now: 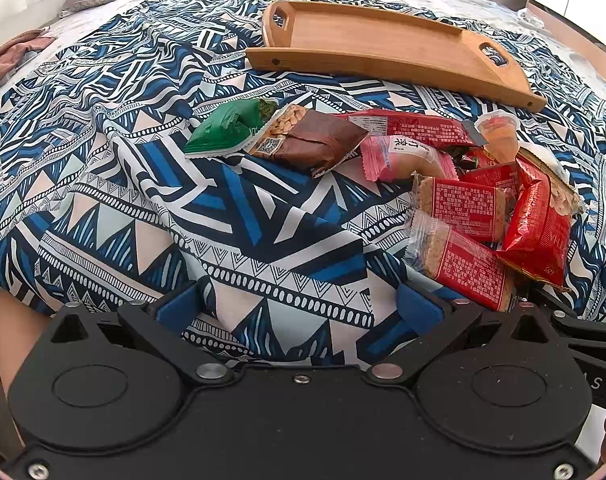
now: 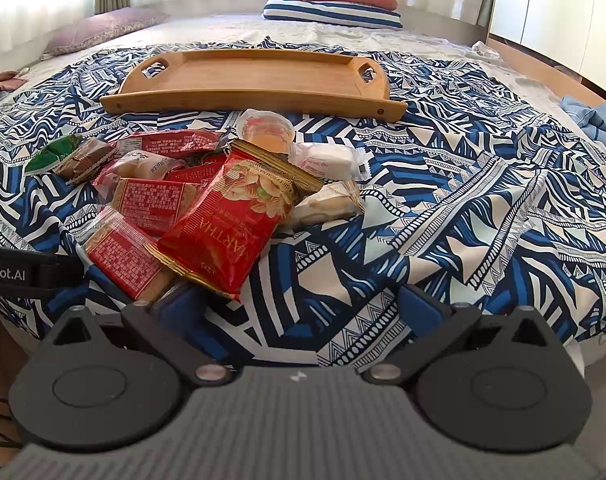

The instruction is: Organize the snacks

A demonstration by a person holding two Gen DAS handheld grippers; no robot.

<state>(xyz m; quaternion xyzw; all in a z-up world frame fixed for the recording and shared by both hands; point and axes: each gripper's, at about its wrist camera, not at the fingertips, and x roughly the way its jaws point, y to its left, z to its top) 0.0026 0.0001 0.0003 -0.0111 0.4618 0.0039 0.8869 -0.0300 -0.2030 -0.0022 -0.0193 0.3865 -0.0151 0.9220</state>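
A pile of wrapped snacks lies on a blue patterned cloth (image 1: 231, 216) on a bed. It holds a green packet (image 1: 227, 126), a brown bar (image 1: 315, 140), a pink packet (image 1: 403, 158), red cracker packs (image 1: 467, 208), a large red bag (image 2: 227, 224), a jelly cup (image 2: 267, 130) and white packets (image 2: 329, 160). An empty wooden tray (image 2: 255, 76) sits behind the pile; it also shows in the left wrist view (image 1: 367, 36). My left gripper (image 1: 299, 308) is open and empty, left of the pile. My right gripper (image 2: 303, 308) is open and empty, just before the red bag.
Pillows (image 2: 335, 0) lie at the head of the bed. A mauve pillow (image 2: 103, 28) lies far left. Blue clothing (image 2: 595, 120) lies at the right bed edge. The other gripper's body (image 2: 19, 270) shows at the left of the right wrist view.
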